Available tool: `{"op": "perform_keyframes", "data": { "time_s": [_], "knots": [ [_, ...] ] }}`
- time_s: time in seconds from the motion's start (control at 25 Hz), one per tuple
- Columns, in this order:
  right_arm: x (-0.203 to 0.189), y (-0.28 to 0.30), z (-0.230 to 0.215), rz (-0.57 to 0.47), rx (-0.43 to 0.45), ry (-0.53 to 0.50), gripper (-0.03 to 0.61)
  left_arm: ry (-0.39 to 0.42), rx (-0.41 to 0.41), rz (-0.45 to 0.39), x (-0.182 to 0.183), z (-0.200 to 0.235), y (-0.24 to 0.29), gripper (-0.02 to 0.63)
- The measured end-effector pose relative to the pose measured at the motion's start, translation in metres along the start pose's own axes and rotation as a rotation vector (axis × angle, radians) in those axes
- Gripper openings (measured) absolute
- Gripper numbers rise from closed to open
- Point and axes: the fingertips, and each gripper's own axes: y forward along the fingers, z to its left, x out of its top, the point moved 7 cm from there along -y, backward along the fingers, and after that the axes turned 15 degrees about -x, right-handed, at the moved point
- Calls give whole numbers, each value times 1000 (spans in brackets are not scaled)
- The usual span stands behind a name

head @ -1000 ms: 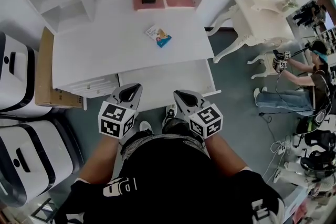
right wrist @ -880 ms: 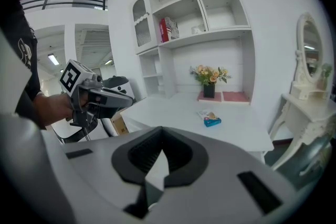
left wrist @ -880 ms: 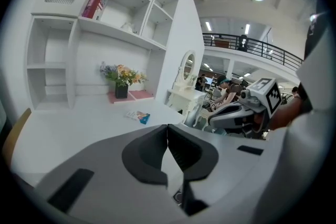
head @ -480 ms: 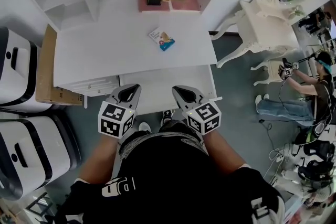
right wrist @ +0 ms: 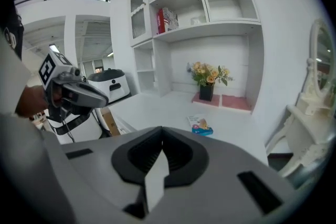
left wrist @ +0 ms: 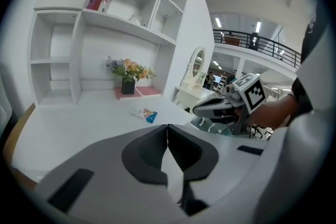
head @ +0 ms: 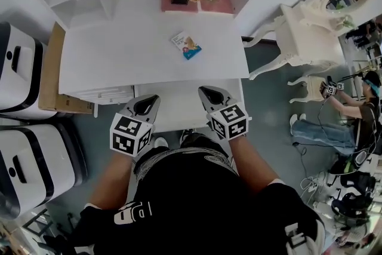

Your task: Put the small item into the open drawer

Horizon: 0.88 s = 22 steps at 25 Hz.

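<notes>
Right claw (head: 206, 91) nearer, small packet (head: 186, 45) well ahead on desk (head: 119, 51)

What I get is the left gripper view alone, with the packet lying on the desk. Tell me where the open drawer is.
Observer: In the head view the open drawer juts out from the front edge of the desk, right of its middle.
Operator: Report the right tongs.
Observer: The right gripper has its tongs shut, with nothing between them.
Operator: Say what stands left of the desk.
Observer: Two white machines stand on the floor there, one nearer than the other.
</notes>
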Motion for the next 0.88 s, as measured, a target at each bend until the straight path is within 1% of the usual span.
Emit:
{"op": "perform_keyframes", "data": {
  "time_s": [0.24,0.4,0.64,0.8,0.88],
  "knots": [
    [-2,59,-27,38,-24,-94,16,-28,47,15,-5,6,5,15],
    [-2,98,-39,63,-22,-140,30,-60,78,29,-11,10,6,15],
    [1,156,-57,109,-15,-197,87,-100,127,47,-15,19,13,15],
    [-1,194,-66,157,-13,-212,151,-139,165,43,-18,27,13,15],
    [-1,211,-69,177,-9,-223,171,-156,182,38,-18,29,14,15]
  ]
}}
